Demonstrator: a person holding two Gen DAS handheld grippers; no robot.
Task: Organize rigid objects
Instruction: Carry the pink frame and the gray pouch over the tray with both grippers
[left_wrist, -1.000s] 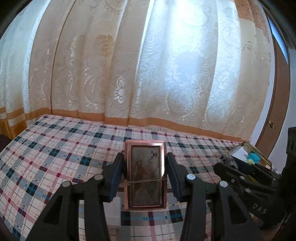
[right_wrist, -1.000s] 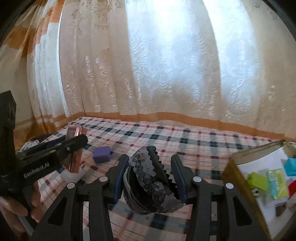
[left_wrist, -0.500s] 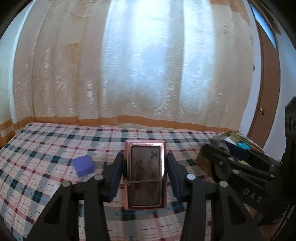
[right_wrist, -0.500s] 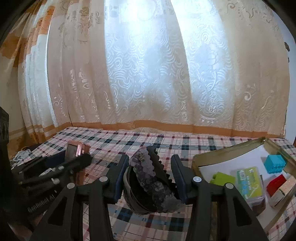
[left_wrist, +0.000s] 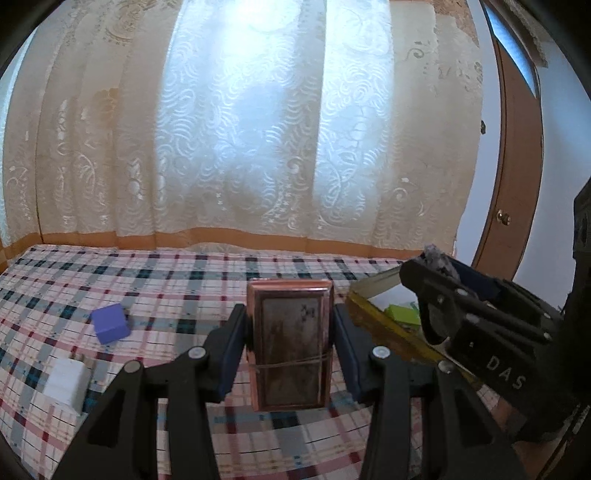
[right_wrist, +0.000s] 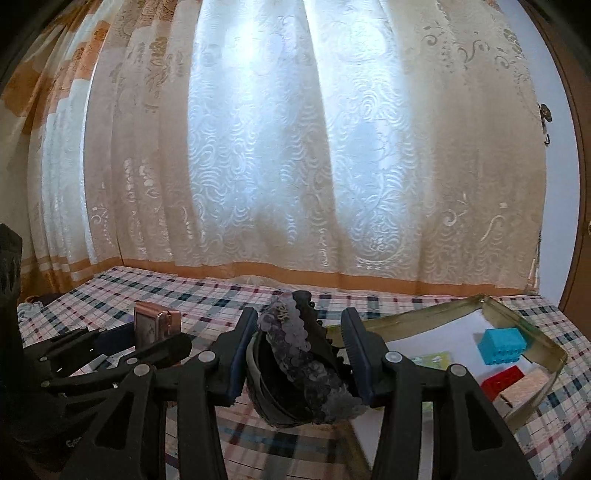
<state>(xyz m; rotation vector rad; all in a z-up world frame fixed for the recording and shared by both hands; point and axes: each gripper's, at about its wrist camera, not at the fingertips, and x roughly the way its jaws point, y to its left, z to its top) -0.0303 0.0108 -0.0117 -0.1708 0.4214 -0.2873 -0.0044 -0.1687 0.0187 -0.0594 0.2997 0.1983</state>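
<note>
Copper-coloured metal frames the case (left_wrist: 290, 343) clamped upright between the two pads of the left claw (left_wrist: 290, 347); a thin band runs across its lower face. This claw hangs above the checked cloth of the table (left_wrist: 177, 280). On the cloth to its left lie a purple cube (left_wrist: 110, 323) and, nearer the camera, a white block (left_wrist: 66, 380), the two apart from each other. The right claw (right_wrist: 295, 360) is closed on a dark sequined clip (right_wrist: 299, 358), which sits tilted between the pads with its toothed edge uppermost. In the left wrist view this claw (left_wrist: 439, 288) shows at the right, over the near edge of the tray (left_wrist: 373, 314). The tray (right_wrist: 532, 332) is a shallow brass-walled box with a white floor, standing on the cloth to the right of the right claw. Inside it lie a cyan brick (right_wrist: 502, 345), a red brick (right_wrist: 504, 380), a tan block (right_wrist: 524, 387) touching the red one, and a green card (right_wrist: 432, 360). In the right wrist view the left claw (right_wrist: 155, 332) and the case (right_wrist: 153, 325) show at the left, beside the clip. A patterned curtain (right_wrist: 295, 147) hangs behind the table.
</note>
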